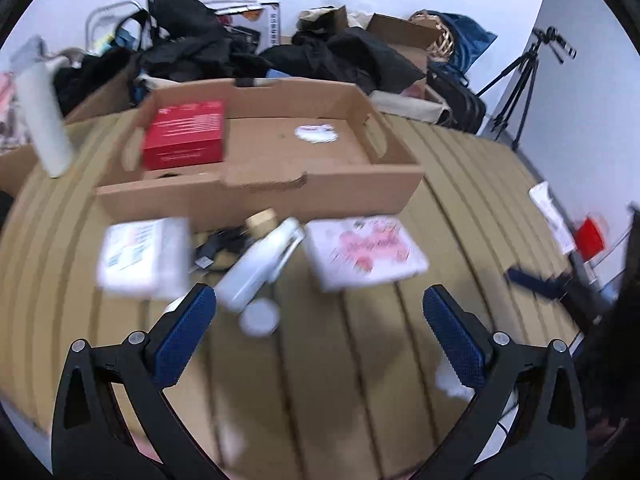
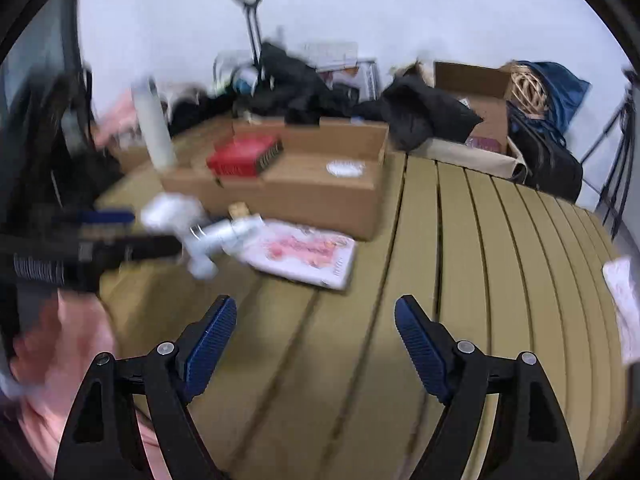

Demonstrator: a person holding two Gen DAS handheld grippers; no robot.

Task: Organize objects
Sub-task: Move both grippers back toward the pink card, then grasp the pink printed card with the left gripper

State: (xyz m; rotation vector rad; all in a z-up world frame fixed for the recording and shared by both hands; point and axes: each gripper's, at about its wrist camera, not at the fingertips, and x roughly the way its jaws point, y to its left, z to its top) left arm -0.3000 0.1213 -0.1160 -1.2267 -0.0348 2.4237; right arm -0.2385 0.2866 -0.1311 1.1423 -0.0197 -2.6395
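Observation:
A shallow cardboard tray [image 1: 320, 194] [image 2: 320, 204] sits on the slatted tan table with a red box [image 1: 185, 133] [image 2: 244, 157] inside it at the left. In front of the tray lie a white box [image 1: 142, 258], a white bottle [image 1: 262, 264] [image 2: 224, 236] on its side with a round white cap [image 1: 260, 317] near it, and a pink-printed packet [image 1: 366, 252] [image 2: 306, 256]. My left gripper [image 1: 320, 304] is open above the table just short of the bottle and packet. My right gripper [image 2: 316, 312] is open over bare slats, nothing between its fingers.
A tall white cylinder [image 1: 42, 116] [image 2: 154, 124] stands left of the tray. Dark clothes, bags and cardboard boxes [image 1: 404, 34] pile up behind it, and a tripod [image 1: 520, 80] stands at the right. A white tube [image 1: 554, 216] and another white packet [image 2: 622, 304] lie near the table's right edge.

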